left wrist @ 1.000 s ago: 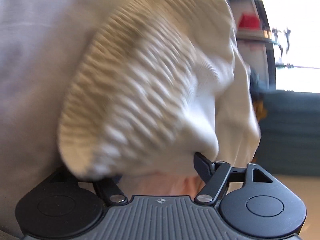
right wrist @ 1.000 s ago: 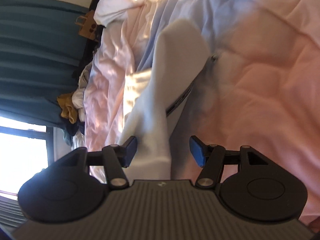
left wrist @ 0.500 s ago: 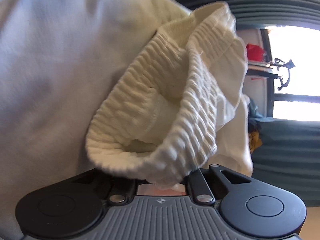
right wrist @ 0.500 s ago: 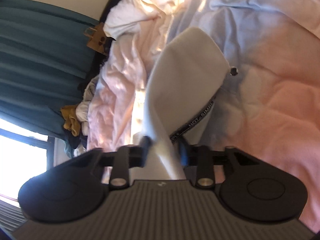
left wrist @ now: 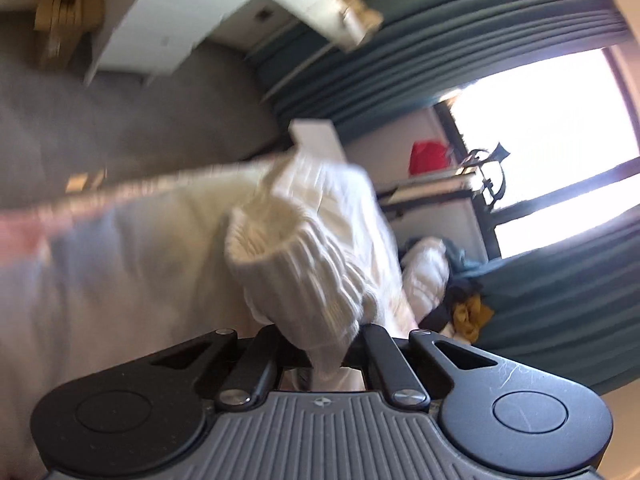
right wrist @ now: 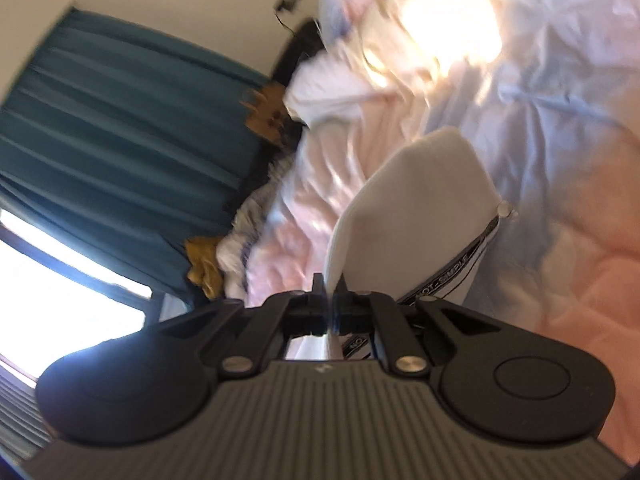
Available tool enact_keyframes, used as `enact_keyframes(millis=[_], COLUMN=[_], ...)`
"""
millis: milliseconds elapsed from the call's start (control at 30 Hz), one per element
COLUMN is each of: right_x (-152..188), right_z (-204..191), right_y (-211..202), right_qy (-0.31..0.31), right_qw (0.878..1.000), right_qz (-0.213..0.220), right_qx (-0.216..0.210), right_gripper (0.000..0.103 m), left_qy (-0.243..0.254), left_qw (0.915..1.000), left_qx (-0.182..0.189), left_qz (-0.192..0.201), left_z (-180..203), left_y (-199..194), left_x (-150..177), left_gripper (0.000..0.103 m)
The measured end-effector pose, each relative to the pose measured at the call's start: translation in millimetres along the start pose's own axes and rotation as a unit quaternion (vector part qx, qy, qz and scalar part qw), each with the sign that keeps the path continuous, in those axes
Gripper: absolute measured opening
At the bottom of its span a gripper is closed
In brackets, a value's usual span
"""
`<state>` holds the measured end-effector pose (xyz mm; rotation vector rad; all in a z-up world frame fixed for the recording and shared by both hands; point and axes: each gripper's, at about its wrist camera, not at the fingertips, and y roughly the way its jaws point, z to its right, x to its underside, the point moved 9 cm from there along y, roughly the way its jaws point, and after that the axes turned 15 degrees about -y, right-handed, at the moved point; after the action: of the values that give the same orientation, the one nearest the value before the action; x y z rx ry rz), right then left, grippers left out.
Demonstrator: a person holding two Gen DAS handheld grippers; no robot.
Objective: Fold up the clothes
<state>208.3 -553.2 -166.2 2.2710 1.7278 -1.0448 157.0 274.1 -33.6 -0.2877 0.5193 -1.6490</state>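
A white garment with a ribbed elastic waistband (left wrist: 304,264) hangs up from my left gripper (left wrist: 320,356), which is shut on its waistband edge; the fingertips are hidden by the cloth. In the right wrist view the same white garment (right wrist: 416,216) stretches away as a smooth panel with a black lettered drawstring (right wrist: 452,272). My right gripper (right wrist: 330,300) is shut on the garment's edge, jaws pressed together. The garment is held above the pink and pale blue bedding (right wrist: 560,240).
Teal curtains (right wrist: 120,140) and a bright window (left wrist: 560,128) flank the bed. A pile of other clothes, white, dark and mustard (left wrist: 460,304), lies by the curtain. A white shelf unit (left wrist: 200,12) and a grey wall are behind the garment.
My right gripper has closed on the garment's edge. Both grippers have lifted the garment, so the waistband has moved away from the left camera and the room shows behind it.
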Motion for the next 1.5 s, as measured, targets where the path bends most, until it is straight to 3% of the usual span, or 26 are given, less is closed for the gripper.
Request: enact_keyframes(millis=[100,200,333,467,533,600,667,733,833,900,933,1000,1100,1167,1267,1367,1500], right_x=[-18,-28,-14,17,25,25,22,17,5,-11,-18,-23,-24,-12,18,60,113], right_z=[-10,-7,47,107,118,116,110,108,100,88,82,57,18,-10,-49,-83,-117], right_y=[-17,-33,-41,-50,-46,-46,-48,-52,-70,-76,-77,-82,-85,-79,-68,-59,-55], right_qy=[-0.039,-0.05,0.022,0.092,0.105,0.095,0.088,0.078,0.035,-0.003,-0.025,-0.07,-0.136,-0.177,-0.233,-0.272,-0.322], right_qw=[0.998,0.994,0.99,0.963,0.955,0.955,0.956,0.955,0.952,0.951,0.951,0.955,0.962,0.968,0.969,0.96,0.934], right_qz=[0.059,0.09,0.029,-0.063,-0.091,-0.092,-0.082,-0.069,-0.025,0.012,0.032,0.056,0.074,0.055,0.006,-0.064,-0.143], right_qx=[0.006,0.033,0.136,0.244,0.261,0.266,0.268,0.279,0.303,0.309,0.308,0.282,0.226,0.167,0.087,0.011,-0.059], right_gripper=[0.005,0.005,0.005,0.006,0.006,0.008,0.009,0.012,0.031,0.055,0.06,0.073,0.075,0.075,0.075,0.075,0.075], left_qy=[-0.001,-0.006,-0.016,-0.022,-0.015,-0.004,0.021,0.064,0.124,0.176,0.204,0.246,0.292,0.321,0.361,0.383,0.411], left_qw=[0.9999,0.9999,0.9978,0.9916,0.991,0.9921,0.993,0.9922,0.9873,0.979,0.9732,0.9622,0.9479,0.9379,0.9214,0.9119,0.9002], left_qx=[0.012,-0.002,-0.046,-0.103,-0.103,-0.088,-0.086,-0.096,-0.098,-0.103,-0.107,-0.116,-0.125,-0.128,-0.139,-0.141,-0.135], left_qz=[0.002,-0.014,-0.045,-0.076,-0.084,-0.089,-0.078,-0.047,-0.023,-0.006,0.003,0.015,0.026,0.033,0.04,0.038,0.051], left_z=[6,-24,-67,-116,-127,-124,-117,-109,-90,-72,-63,-49,-33,-25,-25,-27,-19], left_y=[-50,-92,-125,-137,-139,-144,-154,-164,-183,-192,-195,-197,-207,-211,-214,-198,-146], left_x=[-17,-36,-47,-41,-41,-39,-37,-36,-21,-2,8,30,57,73,88,98,110], left_gripper=[0.002,0.002,0.002,0.003,0.003,0.006,0.027,0.034,0.041,0.048,0.053,0.061,0.078,0.081,0.083,0.083,0.084])
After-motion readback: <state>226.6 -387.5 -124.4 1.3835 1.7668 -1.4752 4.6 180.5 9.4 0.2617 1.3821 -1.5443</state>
